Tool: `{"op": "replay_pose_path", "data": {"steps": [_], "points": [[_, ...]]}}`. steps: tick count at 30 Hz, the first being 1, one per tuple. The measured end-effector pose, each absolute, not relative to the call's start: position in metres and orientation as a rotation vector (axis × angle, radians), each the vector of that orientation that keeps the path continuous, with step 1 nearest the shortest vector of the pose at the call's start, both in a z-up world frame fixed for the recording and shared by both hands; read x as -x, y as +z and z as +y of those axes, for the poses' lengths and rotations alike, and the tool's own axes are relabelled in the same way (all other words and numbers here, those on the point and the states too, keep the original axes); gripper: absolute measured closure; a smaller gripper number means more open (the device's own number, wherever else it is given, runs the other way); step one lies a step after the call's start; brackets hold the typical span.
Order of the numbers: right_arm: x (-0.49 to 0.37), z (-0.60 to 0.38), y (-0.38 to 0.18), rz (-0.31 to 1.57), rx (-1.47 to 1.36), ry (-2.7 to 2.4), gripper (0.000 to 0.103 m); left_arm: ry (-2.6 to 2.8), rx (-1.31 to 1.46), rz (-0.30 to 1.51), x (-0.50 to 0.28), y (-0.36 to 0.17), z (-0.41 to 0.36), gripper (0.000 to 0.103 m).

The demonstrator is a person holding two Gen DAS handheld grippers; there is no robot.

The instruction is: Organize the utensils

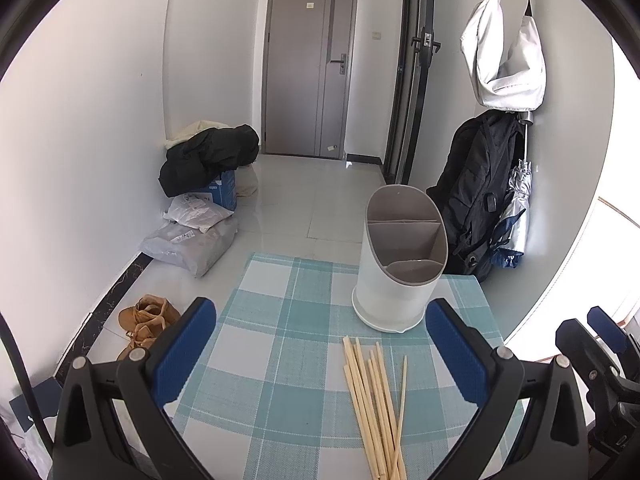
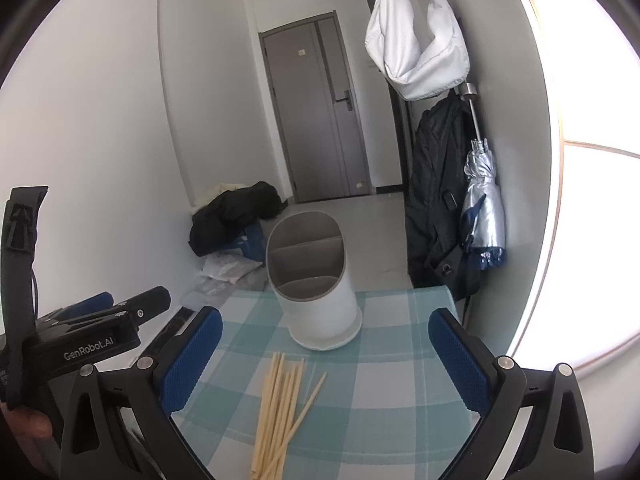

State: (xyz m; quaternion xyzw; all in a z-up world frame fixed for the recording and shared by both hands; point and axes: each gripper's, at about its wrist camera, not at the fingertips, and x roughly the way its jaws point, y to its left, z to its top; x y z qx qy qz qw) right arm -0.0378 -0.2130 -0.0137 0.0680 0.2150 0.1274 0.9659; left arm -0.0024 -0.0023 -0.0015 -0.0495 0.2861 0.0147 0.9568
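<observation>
We held the left tool (image 1: 320, 344) with its two blue pads spread wide and nothing between them. The right tool (image 2: 324, 348) was spread in the same way, also with nothing in it. The two tools were side by side above the near part of the surface (image 1: 280, 360).

The wooden chopsticks (image 1: 376, 404) lay in a loose bundle on the surface, in the gap between the pads of each tool but lower, not touched by any pad. In the left wrist view the bundle lay closer to the right pad; in the right wrist view (image 2: 280, 412) it lay closer to the left pad. One stick lay a little apart from the others, at an angle.

Just behind the chopsticks stood the white utensil holder (image 1: 396, 280), upright, with a slanted open top and grey dividers inside. Its compartments looked empty.

The surface was covered with a teal and white checked cloth (image 2: 380, 400). Beyond it we saw a pale tiled floor (image 1: 304, 200), a grey door (image 1: 310, 68), dark clothes on a box (image 1: 208, 156) by the left wall, brown shoes (image 1: 146, 318), and a black backpack (image 1: 476, 196) with a folded umbrella (image 1: 516, 216) under a white bag (image 1: 504, 52) at the right wall.
</observation>
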Motion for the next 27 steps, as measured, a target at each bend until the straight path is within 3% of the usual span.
{"op": "replay_pose_path", "data": {"steps": [27], "points": [[0.0383, -0.2152, -0.0115, 0.424, -0.139, 0.25, 0.0, 0.026, 0.102, 0.588, 0.0014, -0.0031, -0.0016, 0.001]]}}
